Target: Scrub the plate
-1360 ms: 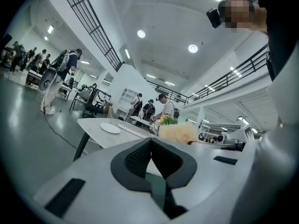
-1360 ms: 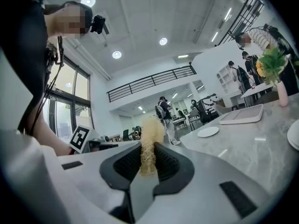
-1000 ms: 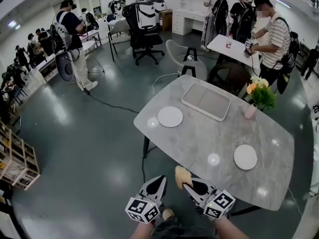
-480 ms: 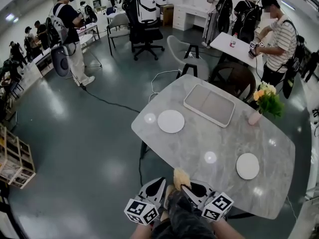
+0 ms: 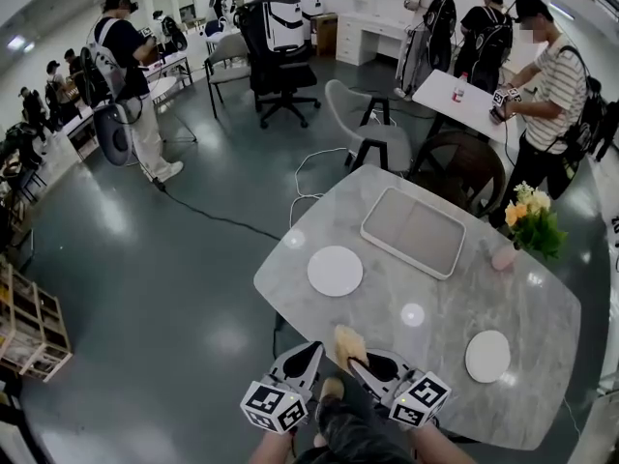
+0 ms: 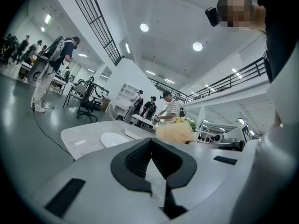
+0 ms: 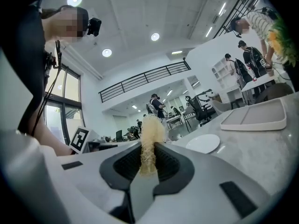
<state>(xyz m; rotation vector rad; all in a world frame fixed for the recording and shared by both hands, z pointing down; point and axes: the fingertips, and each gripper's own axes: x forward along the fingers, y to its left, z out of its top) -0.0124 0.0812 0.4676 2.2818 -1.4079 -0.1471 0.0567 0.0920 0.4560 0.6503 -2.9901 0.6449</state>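
Observation:
Two white plates lie on the grey marble table [image 5: 406, 351]: one plate [image 5: 335, 271] near its left side, also in the left gripper view [image 6: 112, 139] and the right gripper view [image 7: 202, 143], and another plate [image 5: 487, 356] at the right. My right gripper [image 5: 354, 359] [image 7: 148, 164] is shut on a yellow scrubbing sponge [image 5: 348, 343] [image 7: 149, 141] at the near table edge, short of the left plate. My left gripper [image 5: 311, 353] [image 6: 152, 164] hangs beside it, off the table's edge, jaws shut and empty.
A white rectangular tray [image 5: 414, 232] lies at the table's far side and a pink vase of flowers [image 5: 527, 225] stands at the right. Chairs [image 5: 372, 129] stand behind the table. Several people stand around the room, one at a small table [image 5: 474, 100] further back.
The head view has shifted, so the table sits lower and nearer in frame. Both grippers keep their places at the near edge, the sponge still held.

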